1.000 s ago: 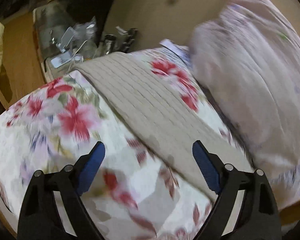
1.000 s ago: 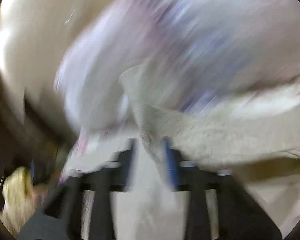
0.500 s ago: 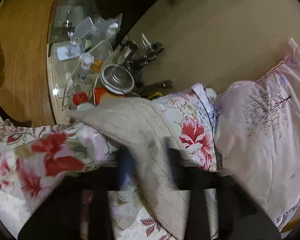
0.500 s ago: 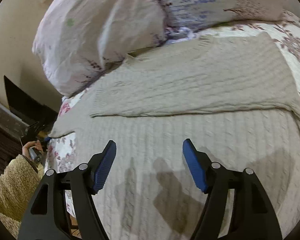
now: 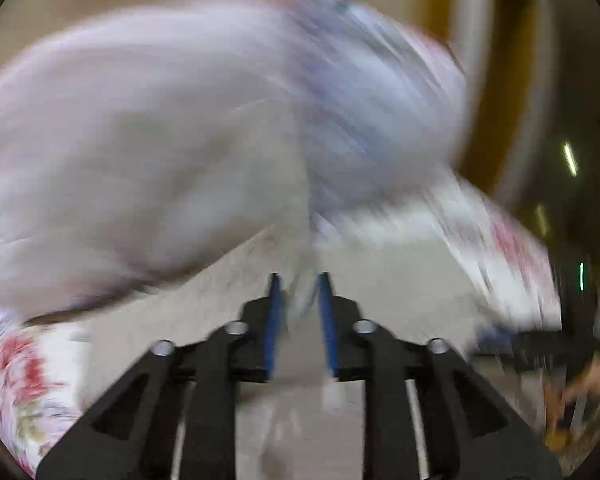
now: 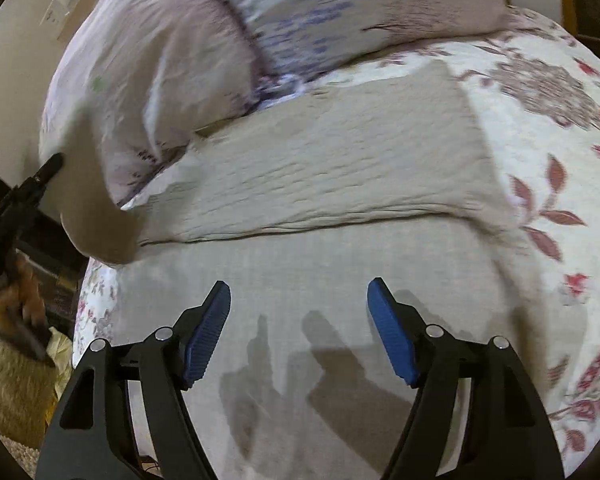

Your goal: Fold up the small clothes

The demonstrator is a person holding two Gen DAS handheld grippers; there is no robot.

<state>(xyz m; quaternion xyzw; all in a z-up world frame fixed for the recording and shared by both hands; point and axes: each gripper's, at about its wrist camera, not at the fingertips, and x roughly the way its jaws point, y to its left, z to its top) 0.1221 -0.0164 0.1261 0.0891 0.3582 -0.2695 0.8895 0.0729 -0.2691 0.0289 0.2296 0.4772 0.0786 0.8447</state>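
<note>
Bed with floral cover; pillows at its head. Beige knit garment spread across it (sharp only in right view). Left gripper, blurred, jaws narrow, pinching the garment's fabric; right gripper wide, hovering above.

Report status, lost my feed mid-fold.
Left gripper shut on beige sweater. Right gripper open above it. Sweater partly folded on floral bedspread; pillows crowd top edge.
</note>
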